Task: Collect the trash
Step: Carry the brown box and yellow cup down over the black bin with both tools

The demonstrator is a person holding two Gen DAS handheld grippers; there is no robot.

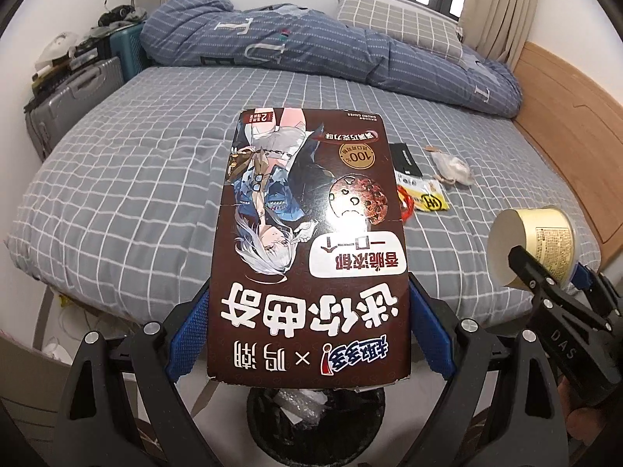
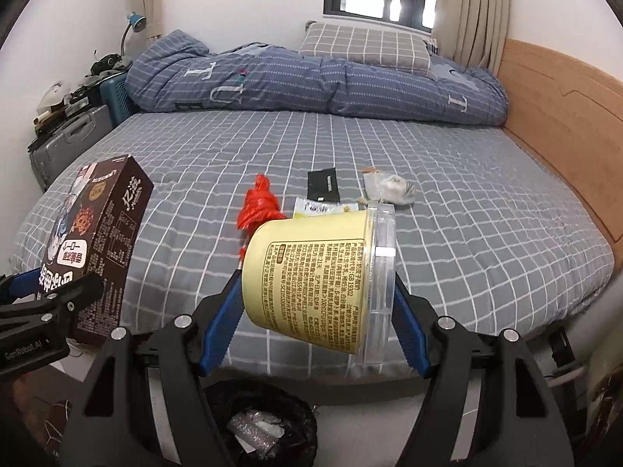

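Brown cardboard, a cookie box [image 1: 307, 241], sits clamped in the left gripper [image 1: 309, 327], jaws wide across its width; below it the black-lined bin [image 1: 315, 424] waits on the floor; the right gripper [image 2: 317, 319] pinches a yellow tub [image 2: 315, 276] lying sideways; more scraps [image 2: 261, 204] remain on the bed [image 2: 467, 214]; best to centre each item over the bin's mouth before letting go, box first.

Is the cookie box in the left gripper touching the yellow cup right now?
Apart. The right wrist view shows the cookie box at far left and the yellow cup in the middle, with checked bedsheet visible between them.
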